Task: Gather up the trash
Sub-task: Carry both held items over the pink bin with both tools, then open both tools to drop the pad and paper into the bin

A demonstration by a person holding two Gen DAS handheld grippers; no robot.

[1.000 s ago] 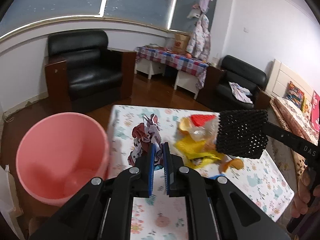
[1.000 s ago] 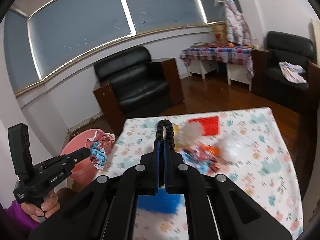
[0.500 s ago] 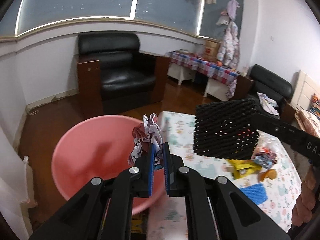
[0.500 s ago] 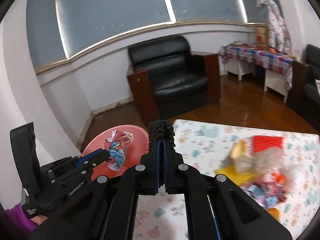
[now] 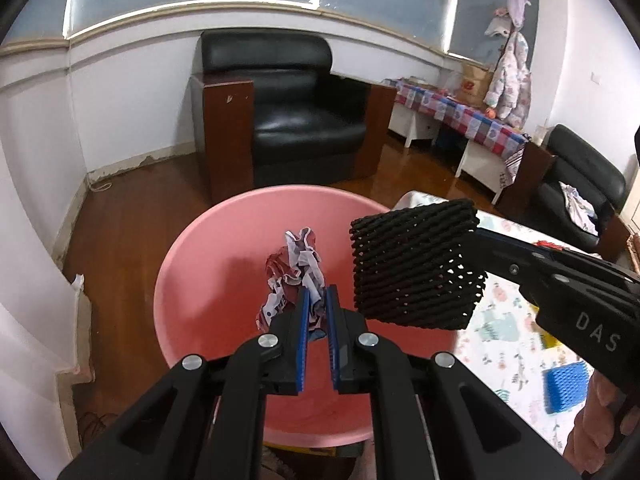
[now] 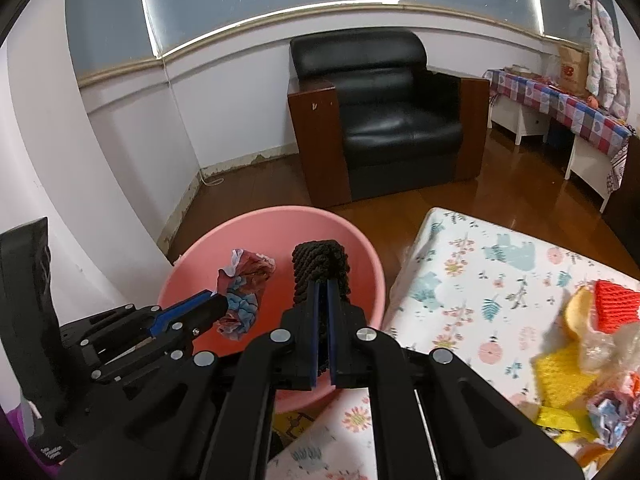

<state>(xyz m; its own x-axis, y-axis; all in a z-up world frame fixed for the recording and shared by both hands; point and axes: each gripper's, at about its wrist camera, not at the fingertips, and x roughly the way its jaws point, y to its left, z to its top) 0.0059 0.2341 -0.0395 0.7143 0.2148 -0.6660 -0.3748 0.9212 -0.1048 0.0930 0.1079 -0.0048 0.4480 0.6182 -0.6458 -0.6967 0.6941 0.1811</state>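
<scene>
My left gripper (image 5: 315,294) is shut on a crumpled red, white and blue wrapper (image 5: 296,270) and holds it over the pink bucket (image 5: 208,280). My right gripper (image 6: 323,286) is shut on a black foam net (image 6: 320,268), also above the pink bucket (image 6: 352,240). In the left wrist view the black foam net (image 5: 416,268) hangs at the bucket's right rim. In the right wrist view the left gripper (image 6: 216,304) and its wrapper (image 6: 244,292) sit to the left of the net.
The bucket stands beside a flower-patterned table (image 6: 480,280). A pile of trash lies on it: a red foam net (image 6: 616,304), yellow wrappers (image 6: 560,376), a blue foam net (image 5: 566,388). A black armchair (image 5: 296,120) stands behind on the wooden floor.
Both grippers have swung left from over the table to above the pink bucket, each still holding its piece of trash.
</scene>
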